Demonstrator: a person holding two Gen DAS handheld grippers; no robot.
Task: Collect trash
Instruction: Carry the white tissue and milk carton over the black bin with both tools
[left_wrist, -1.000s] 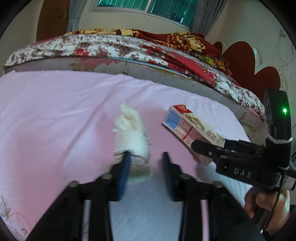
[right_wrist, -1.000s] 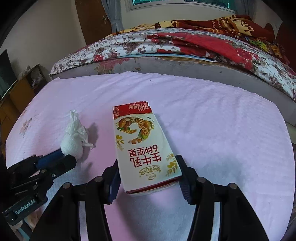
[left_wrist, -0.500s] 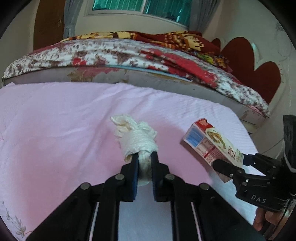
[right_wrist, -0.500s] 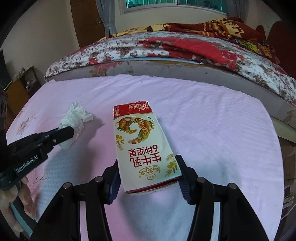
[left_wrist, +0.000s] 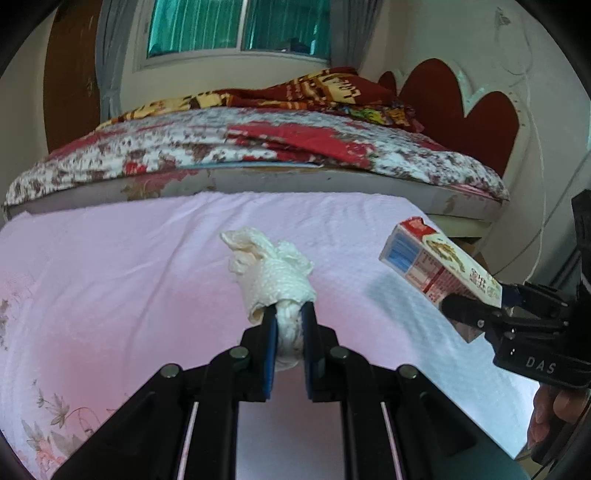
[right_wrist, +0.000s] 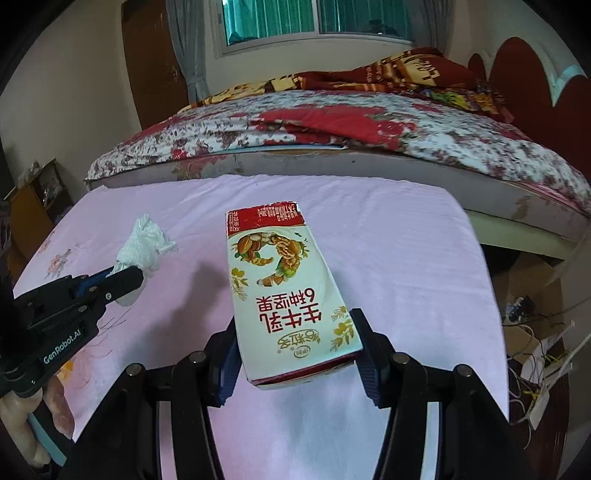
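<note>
My left gripper (left_wrist: 289, 321) is shut on a crumpled white paper towel (left_wrist: 275, 275) and holds it above the pink tablecloth (left_wrist: 110, 280). In the right wrist view the towel (right_wrist: 142, 249) and the left gripper (right_wrist: 125, 282) show at the left. My right gripper (right_wrist: 295, 347) is shut on a white and red milk carton (right_wrist: 284, 291) and holds it lifted off the cloth. In the left wrist view the carton (left_wrist: 439, 264) and the right gripper (left_wrist: 476, 306) show at the right.
A bed with a floral cover (left_wrist: 258, 144) stands just beyond the table's far edge. A red headboard (left_wrist: 461, 110) is at the right. Cables and a power strip (right_wrist: 535, 373) lie on the floor at the right. A wooden cabinet (right_wrist: 33, 199) is at the left.
My left gripper closed on the paper towel and lifted it off the cloth. My right gripper kept its hold on the carton and both grippers rose.
</note>
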